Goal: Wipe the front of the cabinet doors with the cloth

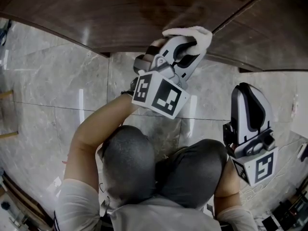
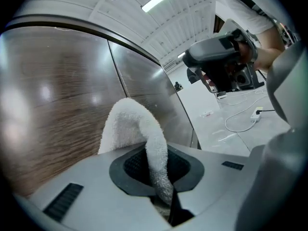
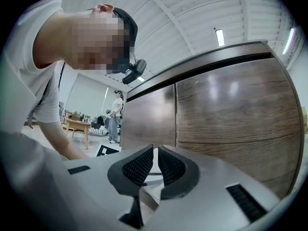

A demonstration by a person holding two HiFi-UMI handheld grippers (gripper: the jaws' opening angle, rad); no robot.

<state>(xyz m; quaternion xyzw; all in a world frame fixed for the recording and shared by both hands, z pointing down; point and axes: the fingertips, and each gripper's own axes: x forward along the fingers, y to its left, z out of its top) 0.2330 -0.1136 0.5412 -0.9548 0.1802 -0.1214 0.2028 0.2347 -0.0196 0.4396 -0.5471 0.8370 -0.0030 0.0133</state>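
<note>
A white cloth (image 1: 192,32) is pressed against the dark wood cabinet door (image 1: 120,13) at the top of the head view. My left gripper (image 1: 185,46) is shut on it, and its tip is almost at the door. In the left gripper view the cloth (image 2: 130,124) loops up out of the jaws of this gripper (image 2: 155,166) and lies on the door (image 2: 53,95). My right gripper (image 1: 246,89) hangs back at the lower right, away from the cabinet. Its pads (image 3: 139,166) are almost together with nothing between them, and they face two doors (image 3: 231,114).
A seam (image 1: 243,14) divides the door being touched from the one to its right. Grey marble floor tiles (image 1: 48,90) lie below the cabinet. Cables and a power strip (image 2: 255,115) lie on the floor. Far behind, a person (image 3: 115,117) stands near a table (image 3: 77,125).
</note>
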